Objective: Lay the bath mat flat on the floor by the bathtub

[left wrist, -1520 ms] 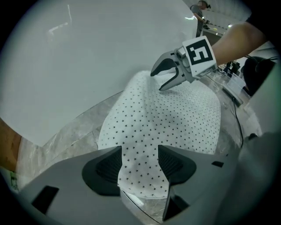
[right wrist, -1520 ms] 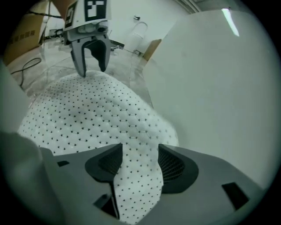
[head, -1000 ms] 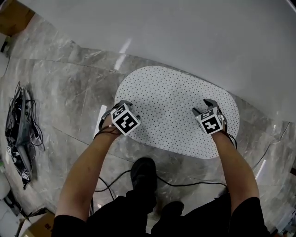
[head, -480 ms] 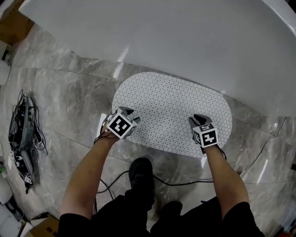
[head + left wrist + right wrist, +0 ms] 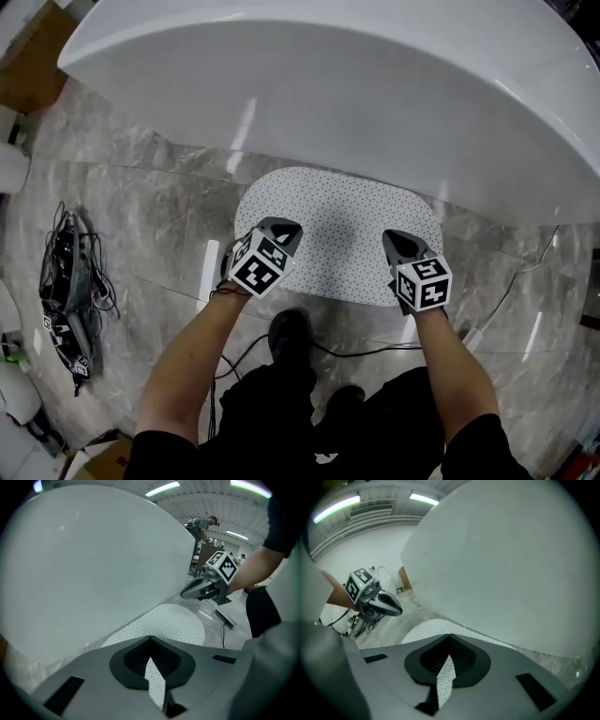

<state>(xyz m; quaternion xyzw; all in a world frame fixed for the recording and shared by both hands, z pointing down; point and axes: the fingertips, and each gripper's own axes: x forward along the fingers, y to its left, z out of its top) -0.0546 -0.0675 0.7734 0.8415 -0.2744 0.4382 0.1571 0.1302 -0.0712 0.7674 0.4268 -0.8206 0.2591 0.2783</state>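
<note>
I see the bath mat (image 5: 337, 225) lying on the floor (image 5: 141, 197), with the bathtub (image 5: 375, 94) just behind it. My left gripper (image 5: 279, 230) is above the mat's near left corner, my right gripper (image 5: 399, 244) above its near right edge. A bundle of cables (image 5: 66, 281) lies on the floor far to the left.

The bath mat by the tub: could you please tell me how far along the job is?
Done: the bath mat already lies on the marble floor beside the bathtub. In hand: the left claw and right claw have just closed, each pinching the mat's near edge. Left: set that edge down flat and let go; whether it is off the floor now I cannot tell.
</note>
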